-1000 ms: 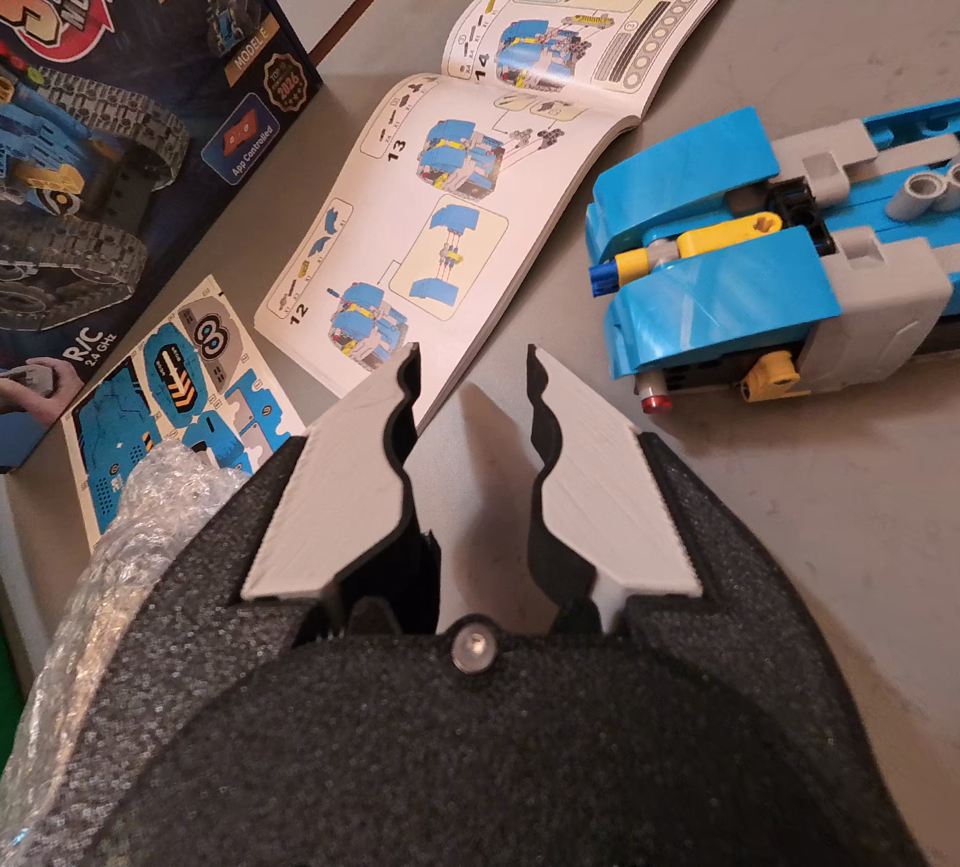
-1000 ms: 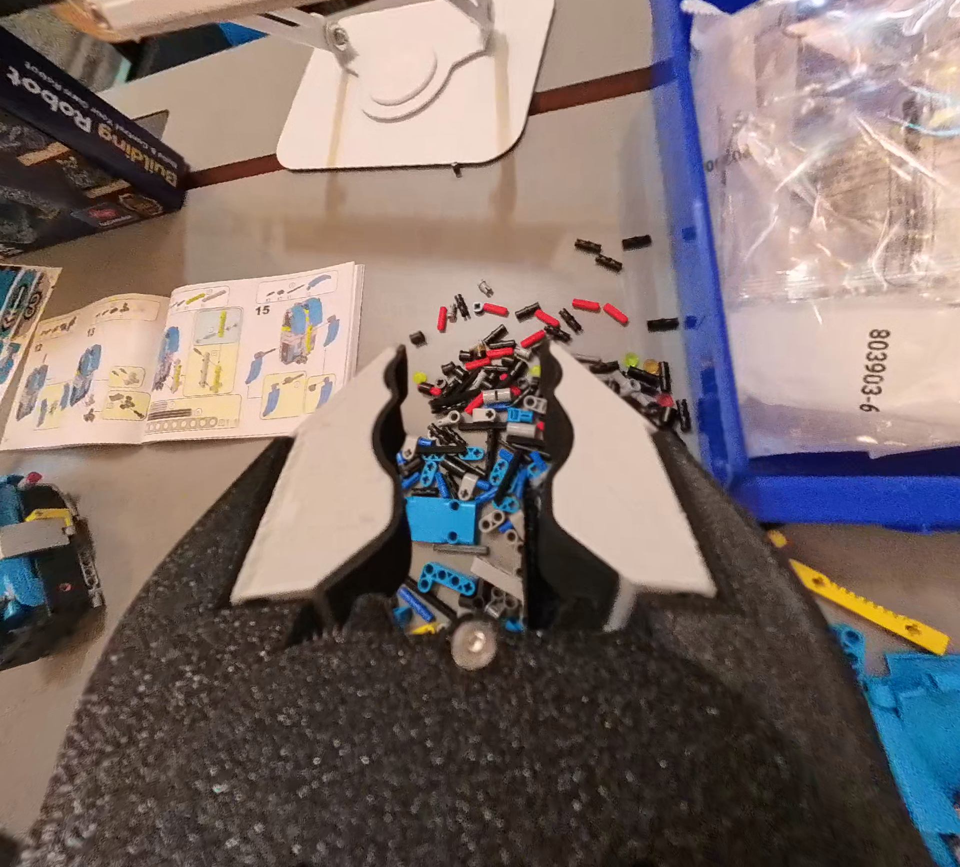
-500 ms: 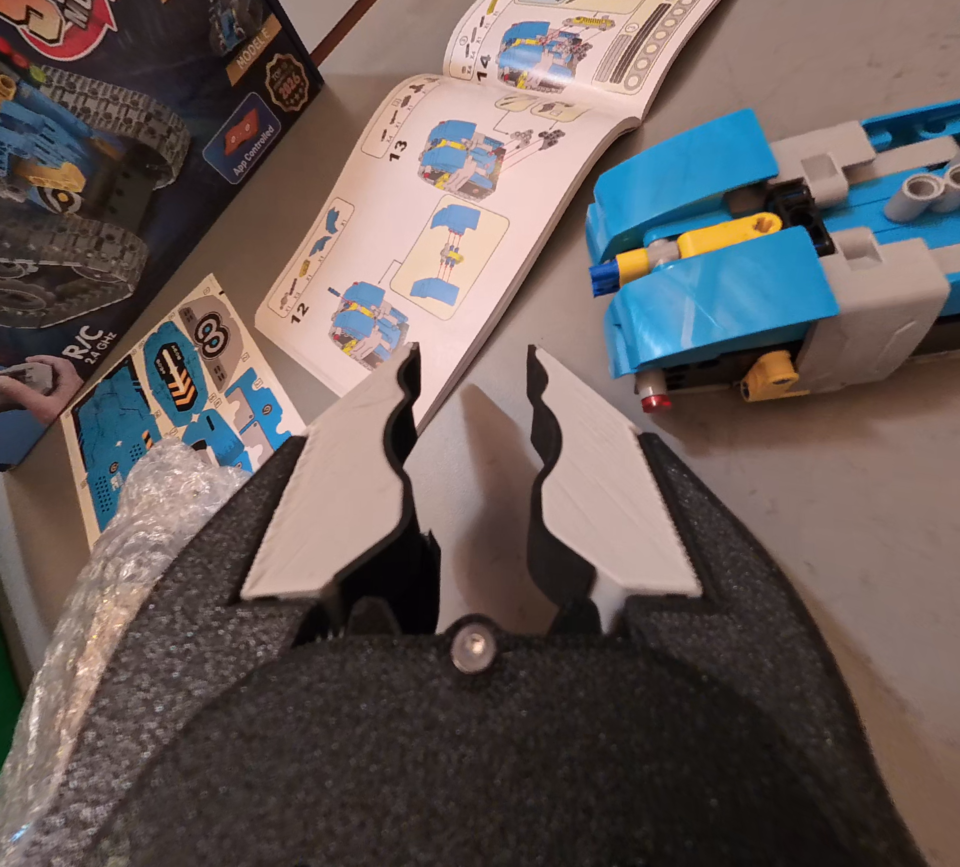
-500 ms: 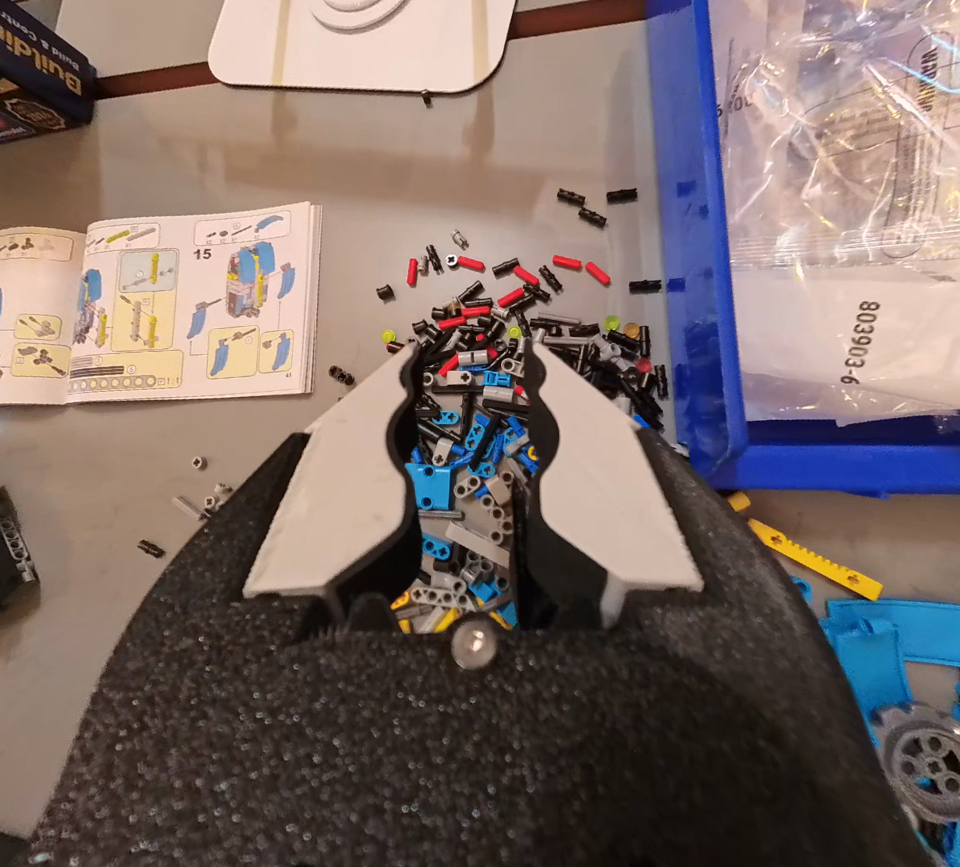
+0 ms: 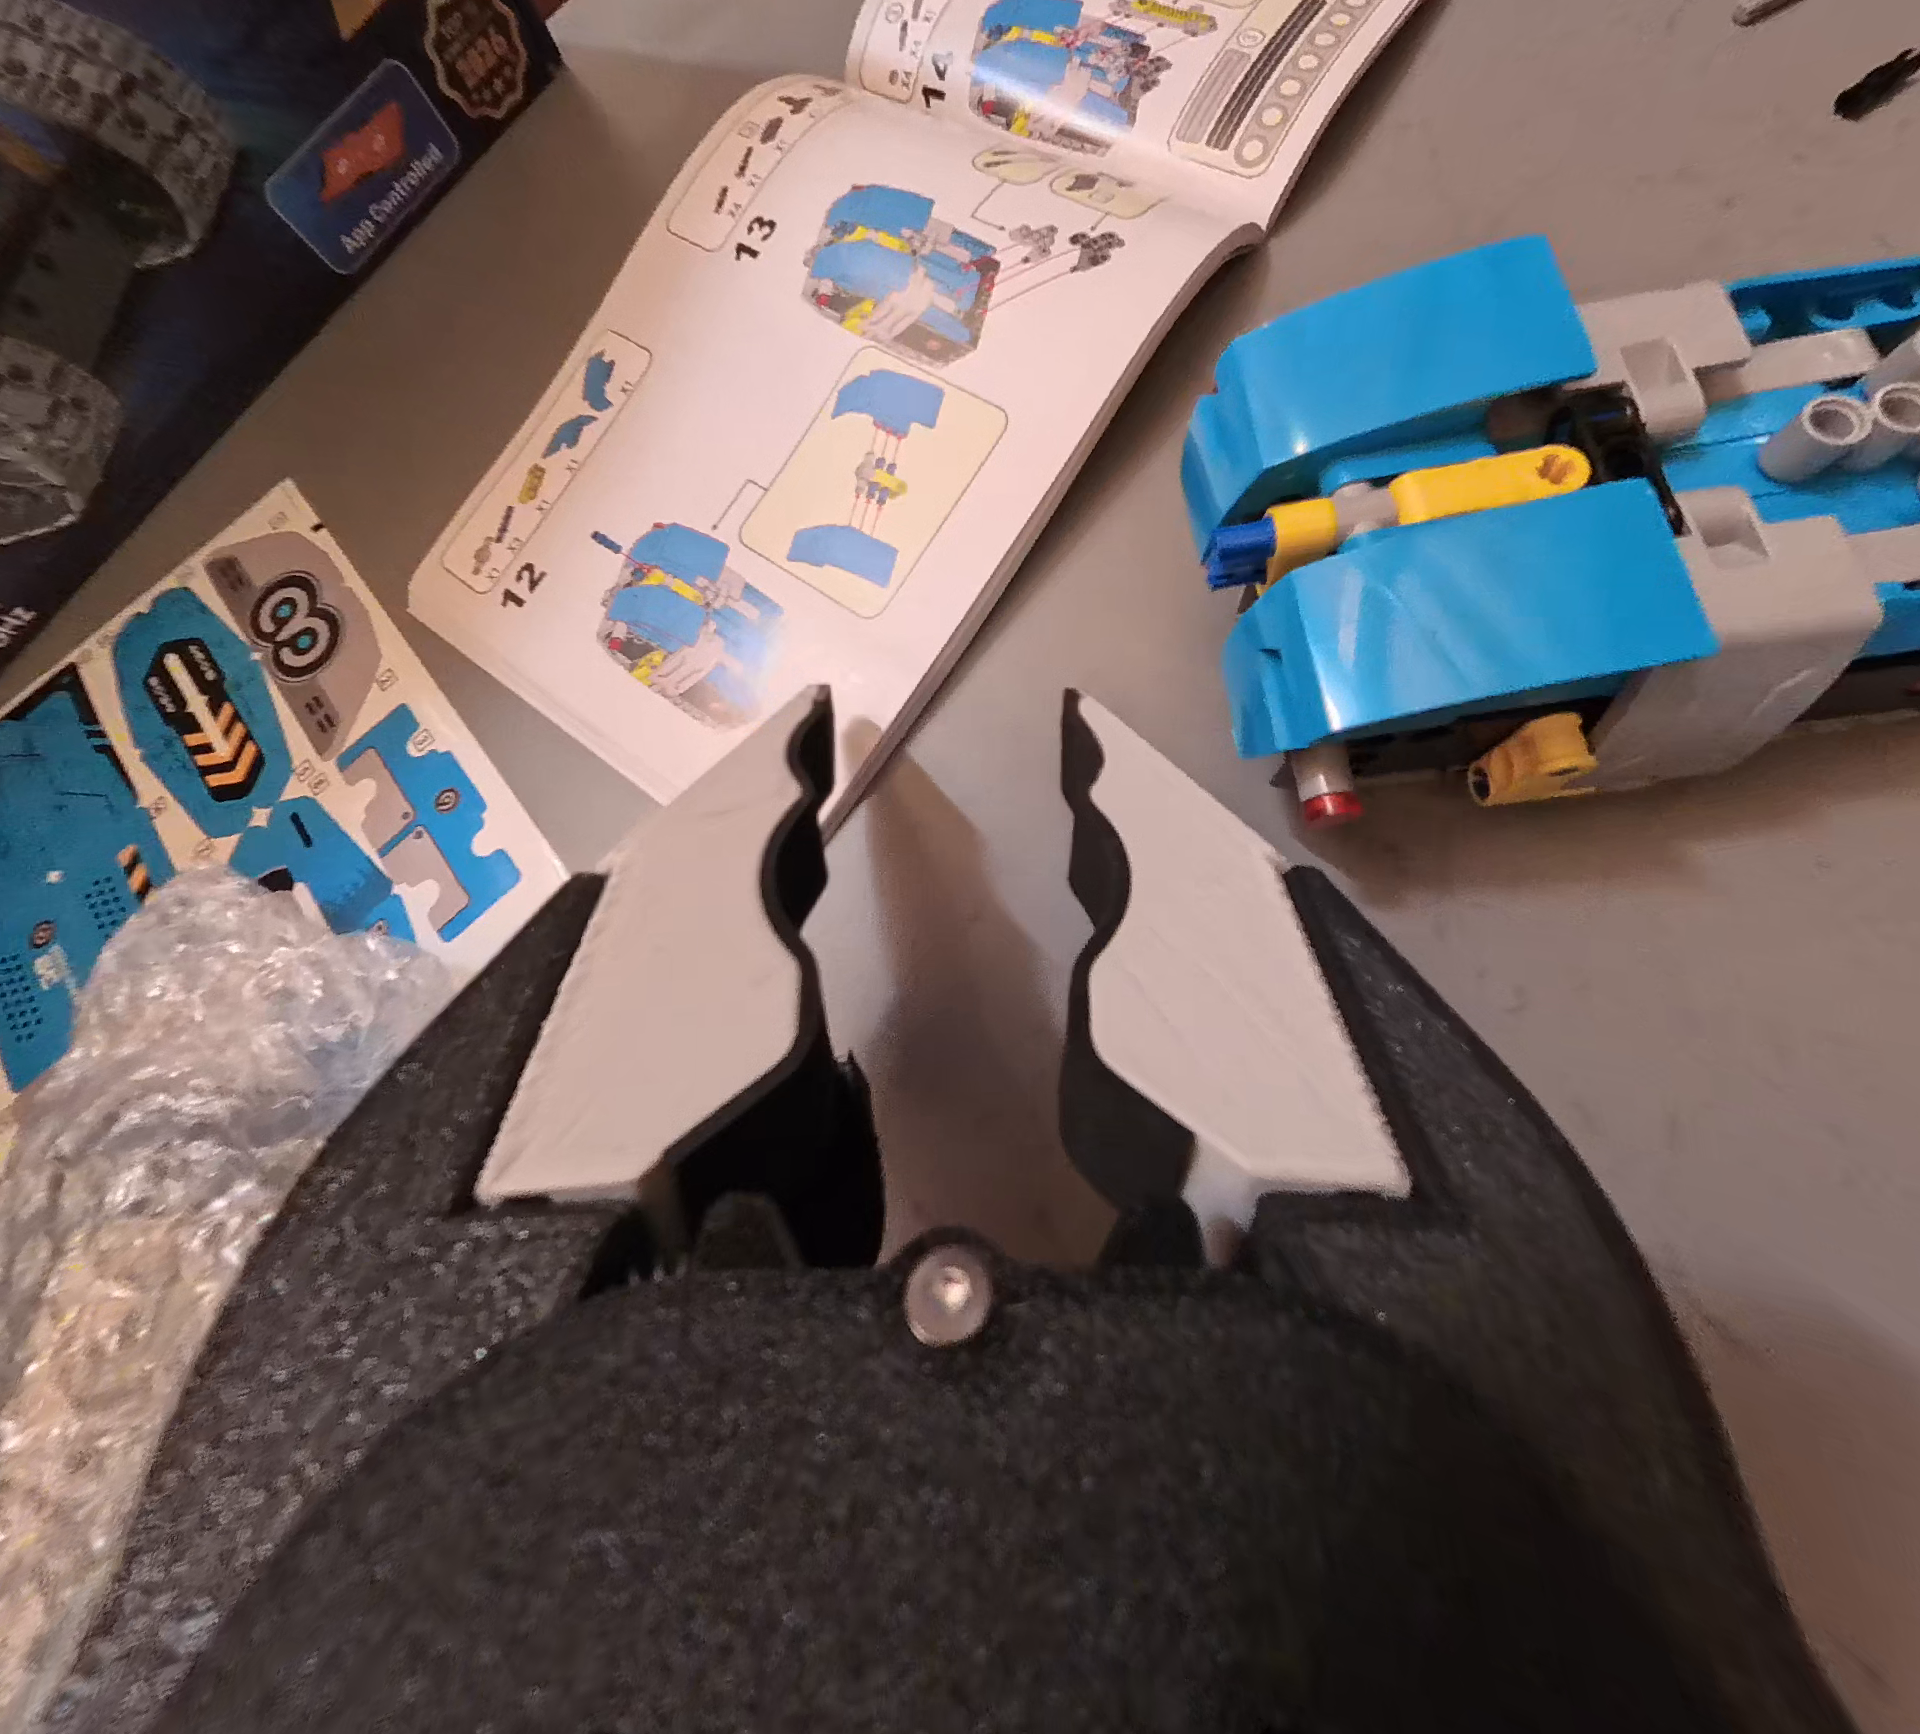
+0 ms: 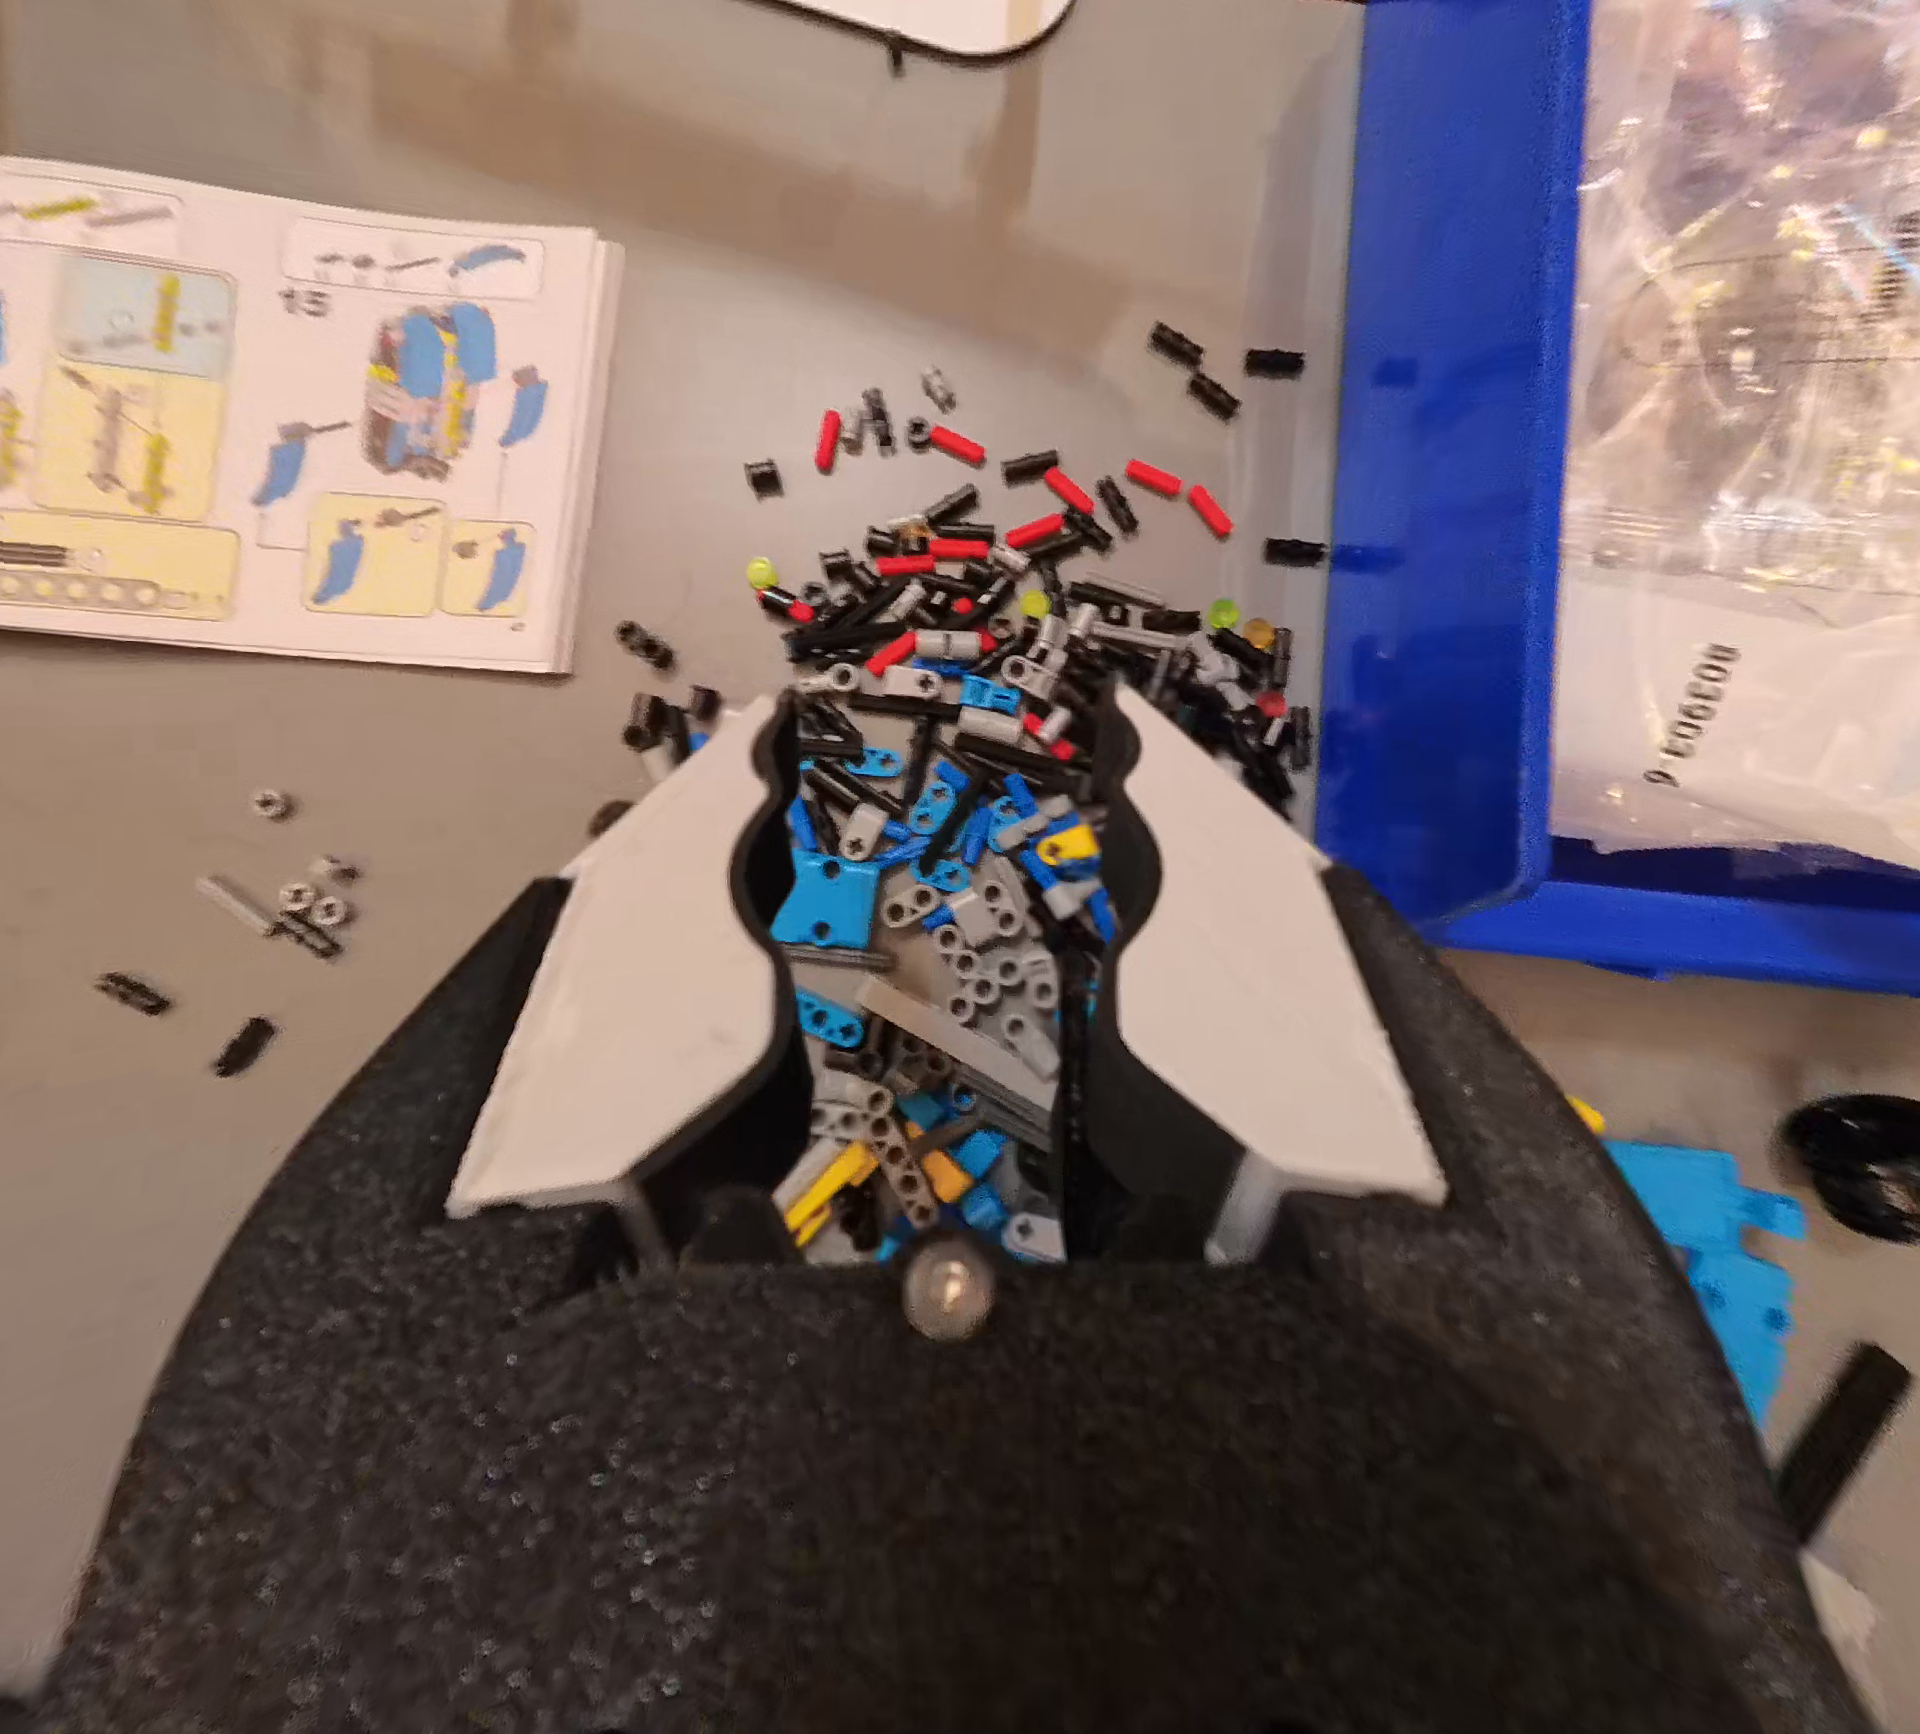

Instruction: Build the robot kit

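instruction booklet (image 5: 831, 396): printed | box (image 5: 208, 74): printed | bag label (image 6: 1704, 708): printed | sticker sheet (image 5: 208, 749): printed

A grey table (image 5: 1558, 1113) bore an open booklet (image 5: 831, 396) at eleven o'clock and a blue model (image 5: 1455, 604) at two.

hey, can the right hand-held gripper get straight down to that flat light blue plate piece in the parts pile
Probably yes. The right hand-held gripper is open above the pile, and the light blue plate lies on top between its fingers, though small pieces crowd its edges.
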The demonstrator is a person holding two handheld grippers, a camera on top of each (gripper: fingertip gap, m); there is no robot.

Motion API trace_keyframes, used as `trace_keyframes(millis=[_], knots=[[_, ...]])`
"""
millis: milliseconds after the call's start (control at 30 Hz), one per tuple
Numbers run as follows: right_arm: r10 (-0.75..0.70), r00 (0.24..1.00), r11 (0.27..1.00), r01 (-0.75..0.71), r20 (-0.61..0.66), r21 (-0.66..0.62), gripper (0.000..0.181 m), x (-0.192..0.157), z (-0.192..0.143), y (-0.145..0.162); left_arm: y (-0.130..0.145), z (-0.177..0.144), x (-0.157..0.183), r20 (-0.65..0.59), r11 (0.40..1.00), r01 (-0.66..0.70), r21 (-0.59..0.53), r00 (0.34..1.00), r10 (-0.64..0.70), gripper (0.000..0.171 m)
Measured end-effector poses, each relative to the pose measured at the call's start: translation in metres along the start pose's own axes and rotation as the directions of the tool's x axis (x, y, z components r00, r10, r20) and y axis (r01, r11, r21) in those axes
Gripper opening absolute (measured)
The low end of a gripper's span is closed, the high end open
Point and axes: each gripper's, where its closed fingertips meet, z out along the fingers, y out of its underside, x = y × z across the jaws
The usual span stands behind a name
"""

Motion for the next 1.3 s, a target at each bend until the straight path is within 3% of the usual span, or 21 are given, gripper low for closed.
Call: trace_keyframes(millis=[133, 300, 467, 533, 633, 867, 1300], knots=[[-0.014, 1.000, 1.000, 0.014, 0.007, 0.004, 0.059, 0.006, -0.004, 0.004, 0.001, 0.001, -0.001, -0.031, 0.999, 0.043, -0.009, 0.999, -0.043, 0.045], [-0.032, 0.997, 0.996, 0.038, 0.068, -0.081, 0.059, 0.005, 0.010, 0.024, 0.002, 0.004, -0.008, -0.026, 0.996, 0.092, -0.021, 0.995, -0.093, 0.045], [-0.087, 0.985, 0.990, 0.103, 0.151, -0.099, 0.048, -0.014, 0.023, 0.029, 0.002, 0.004, -0.010, -0.011, 0.995, 0.097, -0.023, 0.995, -0.098, 0.046], [-0.153, 0.979, 0.983, 0.164, 0.133, -0.081, 0.038, -0.018, 0.022, 0.026, 0.002, 0.004, -0.010, -0.013, 0.995, 0.099, -0.021, 0.995, -0.099, 0.046], [-0.219, 0.975, 0.973, 0.221, 0.036, -0.072, 0.041, -0.009, 0.019, 0.023, 0.002, 0.004, -0.010, -0.013, 0.995, 0.095, -0.021, 0.995, -0.095, 0.046], [-0.166, 0.977, 0.969, 0.187, 0.134, -0.162, 0.040, -0.019, 0.019, 0.047, 0.002, 0.004, -0.010, -0.009, 0.996, 0.091, -0.022, 0.996, -0.091, 0.046], [-0.197, 0.960, 0.964, 0.227, 0.197, -0.140, 0.033, -0.037, 0.018, 0.047, 0.003, 0.004, -0.011, 0.012, 0.997, 0.076, -0.026, 0.997, -0.075, 0.047]])
